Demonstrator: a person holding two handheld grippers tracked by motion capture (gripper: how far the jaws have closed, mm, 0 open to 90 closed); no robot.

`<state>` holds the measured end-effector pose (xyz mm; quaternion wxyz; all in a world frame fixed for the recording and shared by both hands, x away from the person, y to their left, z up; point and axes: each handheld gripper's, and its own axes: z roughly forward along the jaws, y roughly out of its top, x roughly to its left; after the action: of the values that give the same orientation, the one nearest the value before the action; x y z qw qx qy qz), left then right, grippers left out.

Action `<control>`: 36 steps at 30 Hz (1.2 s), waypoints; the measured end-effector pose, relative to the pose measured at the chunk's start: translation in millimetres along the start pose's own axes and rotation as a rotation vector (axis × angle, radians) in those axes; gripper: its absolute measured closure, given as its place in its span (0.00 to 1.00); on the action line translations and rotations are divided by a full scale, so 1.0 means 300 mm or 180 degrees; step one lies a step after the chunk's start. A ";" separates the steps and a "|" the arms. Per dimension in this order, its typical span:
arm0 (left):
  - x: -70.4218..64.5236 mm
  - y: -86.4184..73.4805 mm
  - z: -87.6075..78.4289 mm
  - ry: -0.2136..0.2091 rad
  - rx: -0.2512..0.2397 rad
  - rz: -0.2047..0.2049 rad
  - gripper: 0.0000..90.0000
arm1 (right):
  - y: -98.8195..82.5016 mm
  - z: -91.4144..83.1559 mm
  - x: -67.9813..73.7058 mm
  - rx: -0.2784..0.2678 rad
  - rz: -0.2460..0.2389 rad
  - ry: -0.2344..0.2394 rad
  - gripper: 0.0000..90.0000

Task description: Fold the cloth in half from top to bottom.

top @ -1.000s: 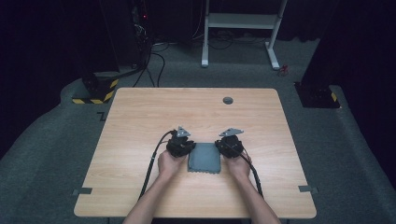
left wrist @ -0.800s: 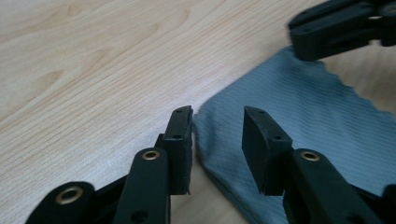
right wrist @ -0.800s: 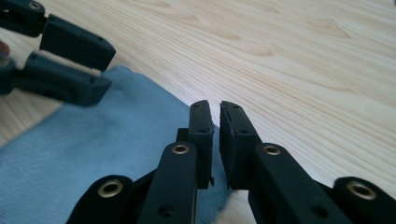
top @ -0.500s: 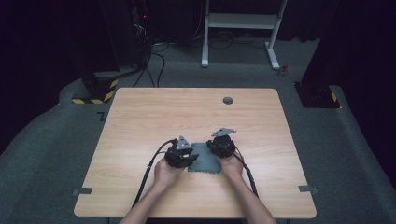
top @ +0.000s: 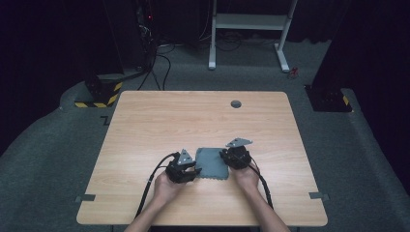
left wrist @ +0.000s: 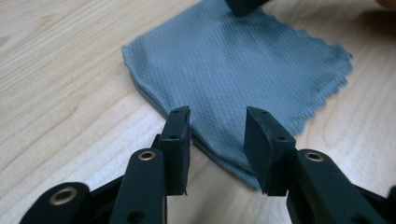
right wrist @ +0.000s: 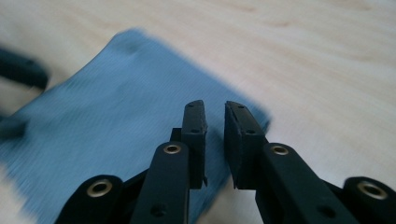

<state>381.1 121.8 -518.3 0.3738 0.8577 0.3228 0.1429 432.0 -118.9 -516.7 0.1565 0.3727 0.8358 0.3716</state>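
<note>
Both hands have drifted toward the near edge since a second ago, the left hand-held gripper most, and the cloth now lies turned askew between them. Folded in layers, the cloth rests flat on the desk. The left hand-held gripper's jaws have just been opening and stand released over the cloth's near corner, while the right hand-held gripper, also just opening, shows a narrow gap above the cloth's edge, pinching nothing.

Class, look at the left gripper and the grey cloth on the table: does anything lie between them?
Nothing visible does. The left gripper hangs over the near folded edge of the grey cloth, its jaws just opened, apart, with bare cloth and table between them.
</note>
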 end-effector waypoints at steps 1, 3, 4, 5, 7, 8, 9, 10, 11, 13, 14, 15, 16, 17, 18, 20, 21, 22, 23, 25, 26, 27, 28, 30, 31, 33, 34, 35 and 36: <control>-0.003 -0.004 -0.002 0.0012 -0.0009 0.0012 0.67 | -0.016 -0.009 0.011 0.0011 -0.0027 0.0009 0.86; -0.004 -0.010 -0.006 0.0001 -0.0023 -0.0003 0.67 | -0.042 -0.023 0.020 -0.0015 -0.0109 0.0000 0.85; -0.004 -0.014 -0.008 -0.0014 -0.0026 -0.0020 0.67 | -0.048 -0.030 0.019 -0.0009 -0.0090 0.0010 0.85; -0.001 -0.017 -0.010 -0.0007 -0.0035 -0.0023 0.66 | -0.051 -0.035 0.016 -0.0003 -0.0062 0.0033 0.84; -0.001 -0.019 -0.015 -0.0028 -0.0021 -0.0065 0.64 | -0.049 -0.041 0.010 0.0036 -0.0049 0.0024 0.80; -0.001 -0.020 -0.019 -0.0026 -0.0011 -0.0059 0.63 | -0.049 -0.045 0.009 0.0037 -0.0042 0.0017 0.79; -0.002 -0.021 -0.025 -0.0039 -0.0019 -0.0057 0.61 | -0.049 -0.051 0.009 0.0025 -0.0022 0.0026 0.79; -0.004 -0.024 -0.031 -0.0055 -0.0047 -0.0088 0.60 | -0.051 -0.060 0.009 -0.0025 -0.0005 0.0036 0.78; -0.003 -0.025 -0.035 -0.0077 -0.0075 -0.0104 0.59 | -0.052 -0.068 0.011 -0.0053 0.0019 0.0044 0.77; 0.000 -0.026 -0.046 -0.0083 -0.0141 -0.0136 0.58 | -0.052 -0.081 0.013 -0.0097 0.0016 0.0041 0.74; 0.003 -0.025 -0.050 -0.0064 -0.0172 -0.0159 0.57 | -0.053 -0.088 0.014 -0.0122 0.0018 0.0032 0.73; 0.009 -0.024 -0.054 -0.0040 -0.0206 -0.0198 0.57 | -0.053 -0.094 0.014 -0.0132 0.0041 0.0025 0.72; 0.015 -0.023 -0.057 -0.0038 -0.0254 -0.0290 0.56 | -0.053 -0.099 0.011 -0.0145 0.0038 0.0016 0.71; 0.023 -0.022 -0.062 -0.0030 -0.0284 -0.0342 0.55 | -0.054 -0.105 0.008 -0.0167 0.0063 0.0012 0.71; 0.028 -0.021 -0.067 -0.0029 -0.0325 -0.0378 0.55 | -0.055 -0.111 0.004 -0.0192 0.0105 0.0031 0.70; 0.037 -0.024 -0.085 -0.0008 -0.0381 -0.0433 0.54 | -0.053 -0.124 -0.002 -0.0213 0.0150 0.0022 0.69; 0.045 -0.027 -0.096 0.0009 -0.0413 -0.0441 0.53 | -0.053 -0.129 -0.004 -0.0227 0.0150 0.0018 0.69; 0.050 -0.031 -0.105 0.0000 -0.0439 -0.0480 0.53 | -0.053 -0.137 -0.006 -0.0251 0.0180 0.0024 0.68; 0.055 -0.035 -0.115 0.0006 -0.0464 -0.0523 0.52 | -0.053 -0.144 -0.009 -0.0280 0.0190 0.0031 0.68; 0.065 -0.045 -0.132 0.0043 -0.0510 -0.0568 0.51 | -0.058 -0.159 -0.012 -0.0326 0.0206 0.0021 0.67; 0.070 -0.050 -0.138 0.0068 -0.0534 -0.0569 0.51 | -0.061 -0.166 -0.013 -0.0347 0.0232 0.0025 0.67; 0.075 -0.058 -0.146 0.0074 -0.0573 -0.0635 0.51 | -0.065 -0.169 -0.016 -0.0362 0.0231 0.0027 0.67; 0.079 -0.062 -0.150 0.0090 -0.0584 -0.0655 0.50 | -0.069 -0.173 -0.021 -0.0378 0.0223 0.0029 0.66; 0.089 -0.072 -0.156 0.0100 -0.0592 -0.0692 0.50 | -0.078 -0.179 -0.029 -0.0374 0.0275 0.0052 0.65; 0.092 -0.075 -0.158 0.0112 -0.0579 -0.0690 0.49 | -0.081 -0.181 -0.032 -0.0376 0.0298 0.0055 0.65; 0.095 -0.082 -0.161 0.0128 -0.0580 -0.0704 0.48 | -0.085 -0.188 -0.038 -0.0377 0.0303 0.0037 0.65; 0.098 -0.087 -0.165 0.0139 -0.0575 -0.0698 0.48 | -0.087 -0.193 -0.040 -0.0398 0.0314 0.0040 0.65; 0.098 -0.093 -0.169 0.0148 -0.0583 -0.0720 0.48 | -0.090 -0.199 -0.042 -0.0422 0.0312 0.0042 0.64; 0.100 -0.099 -0.175 0.0171 -0.0586 -0.0711 0.48 | -0.093 -0.206 -0.042 -0.0435 0.0331 0.0041 0.64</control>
<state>364.7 185.7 -504.3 0.4558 0.7744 0.4116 0.1524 393.0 -171.9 -495.8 0.1567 0.4017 0.7889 0.4378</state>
